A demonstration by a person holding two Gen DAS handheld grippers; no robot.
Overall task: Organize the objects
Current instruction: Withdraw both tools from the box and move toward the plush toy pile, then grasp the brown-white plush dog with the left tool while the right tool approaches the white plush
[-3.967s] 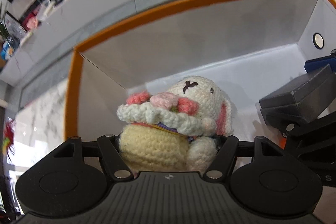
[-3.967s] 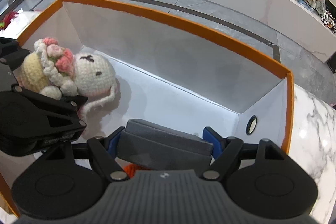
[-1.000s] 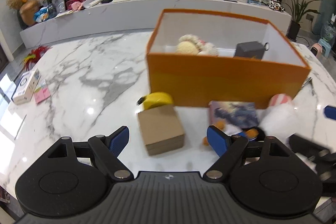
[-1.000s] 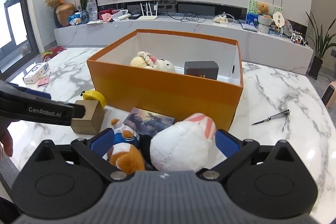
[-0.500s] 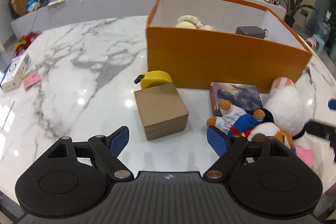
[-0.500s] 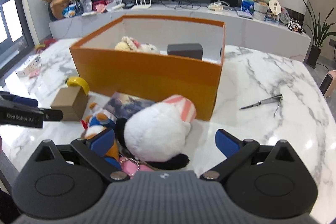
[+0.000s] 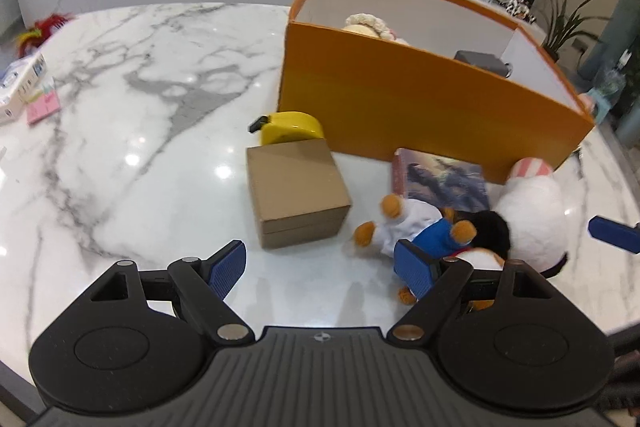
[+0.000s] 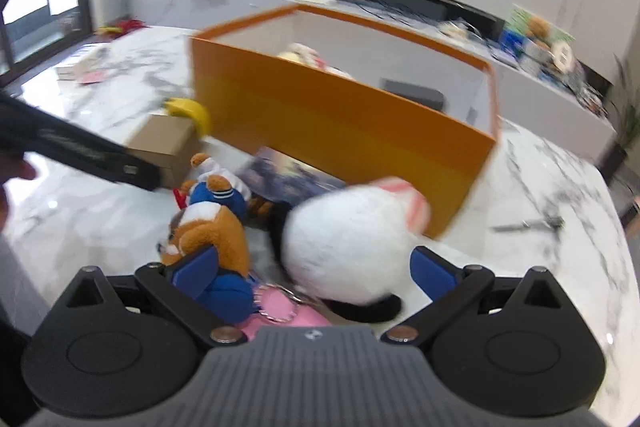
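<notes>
My left gripper point(image 7: 320, 265) is open and hangs just short of a brown cardboard box point(image 7: 296, 191) on the marble table. My right gripper point(image 8: 316, 269) is open too, low over a white plush point(image 8: 352, 239) and a brown bear plush in blue point(image 8: 212, 227); both lie between its fingers, ungripped. Behind them stands the orange box point(image 8: 340, 123), which holds a crochet bunny point(image 8: 304, 57) and a dark grey case point(image 8: 414, 93). A picture book point(image 7: 440, 179) lies against the box front. The right wrist view is motion-blurred.
A yellow tape measure point(image 7: 290, 127) sits behind the cardboard box. A pink keyring item point(image 8: 288, 311) lies under the right gripper. A metal tool point(image 8: 528, 225) lies on the table to the right. A small white carton point(image 7: 16, 87) and pink notes are at the far left edge.
Both grippers have dropped nearer the table. The left one has closed in on the cardboard box. The right one has moved forward over the plush toys, and its view has turned blurry.
</notes>
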